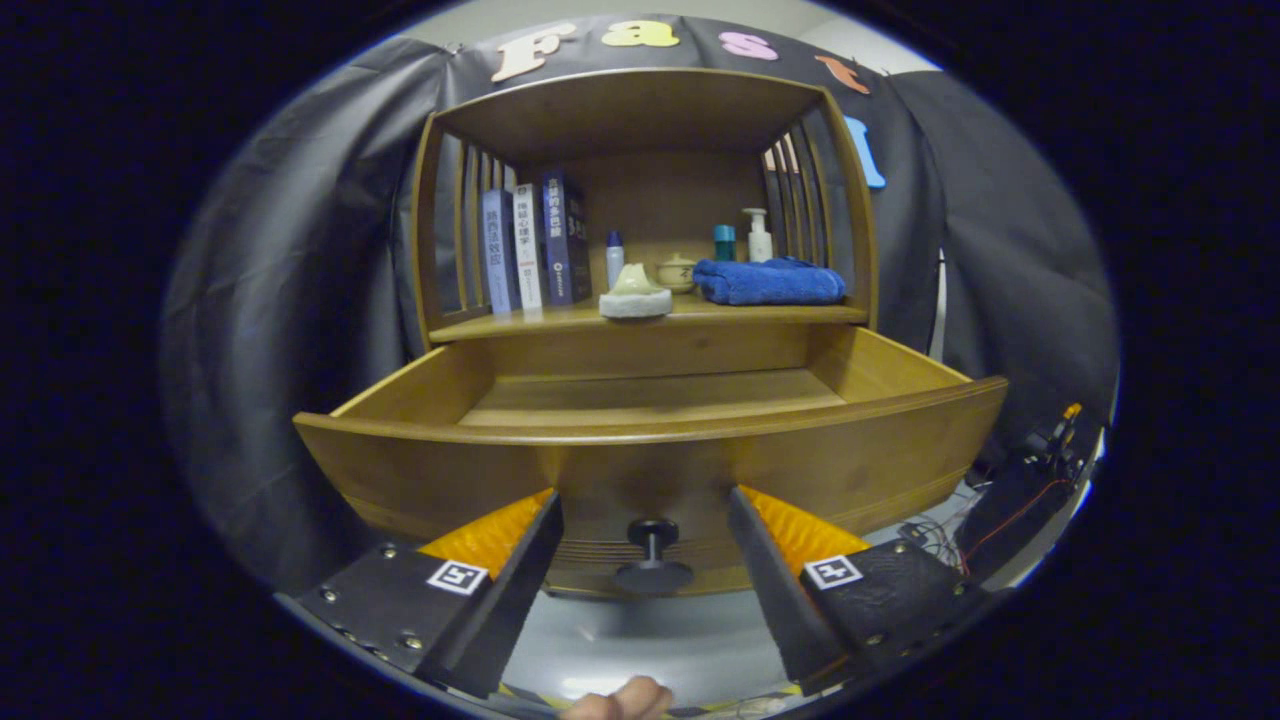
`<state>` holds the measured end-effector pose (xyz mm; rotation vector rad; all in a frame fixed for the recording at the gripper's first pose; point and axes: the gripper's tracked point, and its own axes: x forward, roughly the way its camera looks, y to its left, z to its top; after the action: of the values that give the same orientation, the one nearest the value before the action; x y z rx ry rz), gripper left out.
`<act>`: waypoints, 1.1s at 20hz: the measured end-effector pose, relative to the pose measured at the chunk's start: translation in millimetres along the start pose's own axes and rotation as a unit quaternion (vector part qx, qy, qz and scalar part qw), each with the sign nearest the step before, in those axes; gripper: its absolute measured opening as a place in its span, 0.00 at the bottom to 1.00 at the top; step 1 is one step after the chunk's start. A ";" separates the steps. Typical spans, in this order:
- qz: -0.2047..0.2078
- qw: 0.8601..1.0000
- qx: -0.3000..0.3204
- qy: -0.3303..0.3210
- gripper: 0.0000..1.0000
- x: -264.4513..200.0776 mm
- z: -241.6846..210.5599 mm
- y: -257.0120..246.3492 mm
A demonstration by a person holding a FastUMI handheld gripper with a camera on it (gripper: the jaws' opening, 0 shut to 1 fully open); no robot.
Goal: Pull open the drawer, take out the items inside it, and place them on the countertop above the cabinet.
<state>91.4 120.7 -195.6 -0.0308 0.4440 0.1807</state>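
I see a wooden cabinet (645, 110) with slatted sides standing against the booth's dark cloth wall. On its smooth wooden surface (520, 322), from left to right, stand three upright books (530, 245), a small white bottle with a blue cap (614, 258), a pale ceramic dish-shaped piece (636, 296) at the front edge, a small lidded pot (676, 272) behind it, a folded blue towel (768, 281) of soft pile, a teal-capped container (724, 241) and a white pump bottle (759, 236) at the back. Below the surface, the drawer (420, 470) is pulled well out toward me; its front panel is curved, glossy brown wood, and the visible part of its floor is bare board. A dark round knob (652, 556) on a short stem projects from the middle of the drawer front. My gripper (645, 520) has its jaws spread wide, holding nothing; the knob sits between them, touching neither, and the drawer front lies just ahead of the tips. Ribbed pads (490, 532) line the inner faces. Part of a hand (620, 700) shows behind the jaws.
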 end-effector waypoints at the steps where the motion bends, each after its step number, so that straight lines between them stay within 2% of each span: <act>1: -0.002 1.000 0.003 -0.003 0.97 2.1 1.6 3.8; 10: -0.010 1.000 -0.003 -0.009 0.97 14.1 8.2 7.1; 13: -0.016 1.000 -0.020 -0.005 0.97 30.6 15.8 9.9; 22: -0.018 0.999 -0.014 -0.030 0.97 100.0 52.1 17.2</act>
<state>199.2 157.9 -191.3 -0.0606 0.3799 0.1517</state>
